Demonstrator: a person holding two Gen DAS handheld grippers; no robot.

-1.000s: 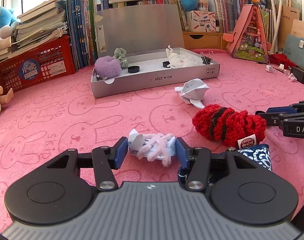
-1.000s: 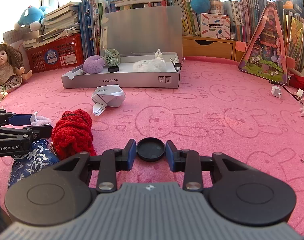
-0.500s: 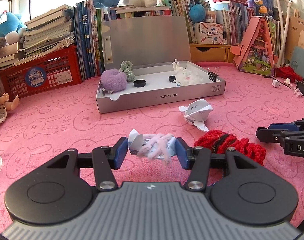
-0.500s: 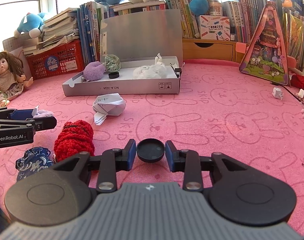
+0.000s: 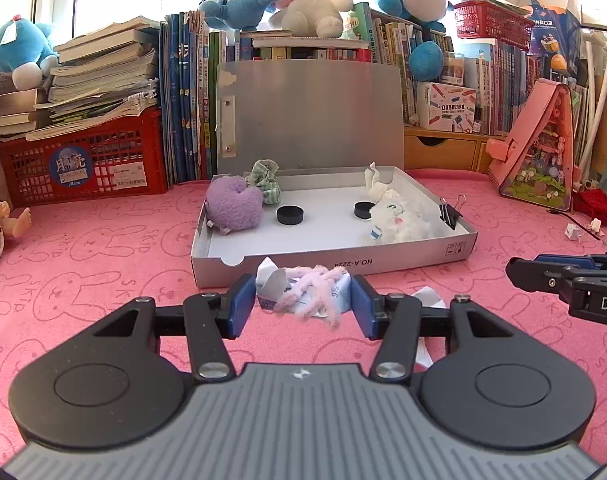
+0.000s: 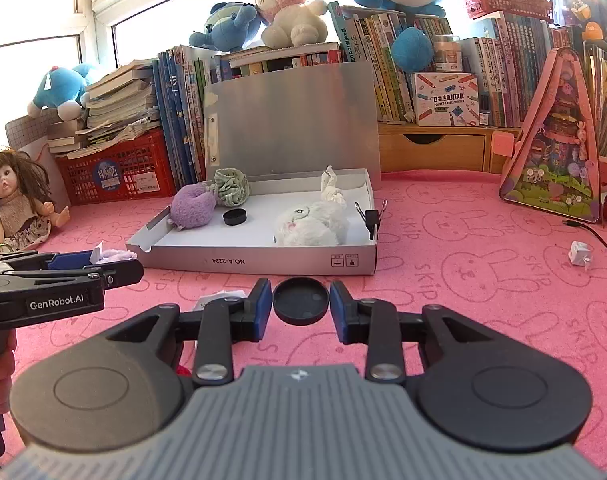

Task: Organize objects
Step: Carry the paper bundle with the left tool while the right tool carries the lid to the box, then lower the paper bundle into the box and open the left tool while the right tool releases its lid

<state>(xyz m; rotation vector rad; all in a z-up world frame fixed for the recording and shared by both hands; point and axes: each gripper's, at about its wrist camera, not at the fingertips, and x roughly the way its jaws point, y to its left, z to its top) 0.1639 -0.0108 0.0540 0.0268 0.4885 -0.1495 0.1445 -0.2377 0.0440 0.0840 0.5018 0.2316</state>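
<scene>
My left gripper (image 5: 301,300) is shut on a small blue-and-white packet with a pink fuzzy pipe cleaner (image 5: 309,294), held above the pink mat just in front of the open grey box (image 5: 335,266). My right gripper (image 6: 300,302) is shut on a black round cap (image 6: 300,300), also close to the box's (image 6: 263,262) front wall. The box holds a purple plush (image 5: 233,204), a green scrunchie (image 5: 265,186), two black caps (image 5: 290,215), a white plush (image 5: 399,220) and a binder clip (image 5: 449,212). The left gripper shows at the left in the right wrist view (image 6: 103,266).
The box lid (image 5: 311,116) stands upright behind the box. Books, a red crate (image 5: 79,164) and plush toys line the back. A doll (image 6: 15,200) sits at the left. A pink toy house (image 6: 555,148) stands at the right. Crumpled white paper (image 5: 423,296) lies under the left gripper.
Both grippers have lifted and moved forward toward the grey box with their objects held. The red knitted item and blue pouch have dropped out of view below.
</scene>
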